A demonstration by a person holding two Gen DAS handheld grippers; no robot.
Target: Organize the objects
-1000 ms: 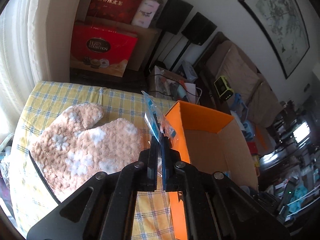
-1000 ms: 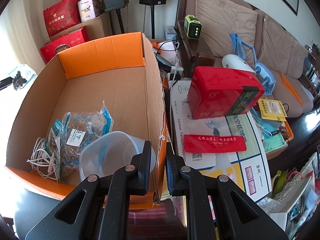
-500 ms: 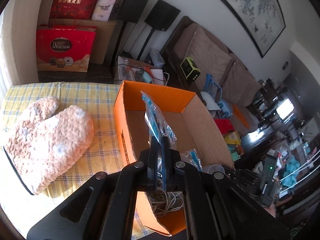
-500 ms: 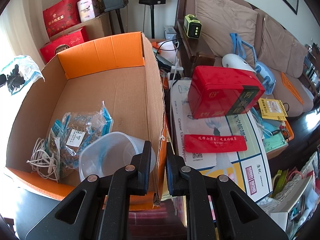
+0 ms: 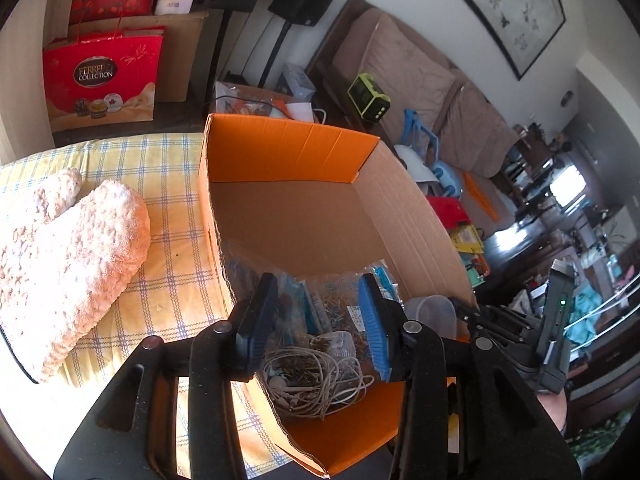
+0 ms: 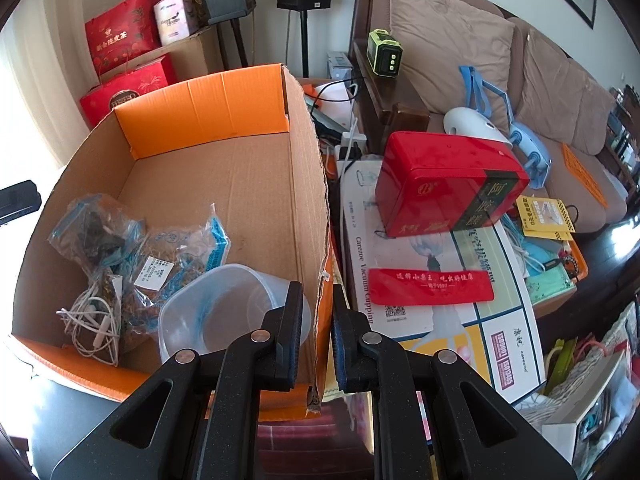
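An open cardboard box (image 5: 288, 148) (image 6: 200, 112) with orange flaps holds clear zip bags (image 6: 96, 232), a bag of small parts (image 6: 176, 256), tangled white earphones (image 5: 316, 380) (image 6: 92, 320) and a clear plastic tub (image 6: 232, 312). My left gripper (image 5: 316, 320) is open above the box's near corner, its jaws wide apart over the bags, holding nothing. My right gripper (image 6: 318, 320) has its jaws closed around the box's right wall (image 6: 316, 240), one finger inside and one outside.
A pink fluffy mitt (image 5: 60, 264) lies on the yellow checked cloth (image 5: 172, 184) left of the box. A red tin (image 6: 448, 184) and a red pouch (image 6: 432, 286) sit on a white carton (image 6: 440, 320) right of the box. Sofa and speakers stand behind.
My left gripper carried the clear zip bag from over the cloth to over the box, then opened; the bag now lies inside the box at the left. My right gripper stayed put.
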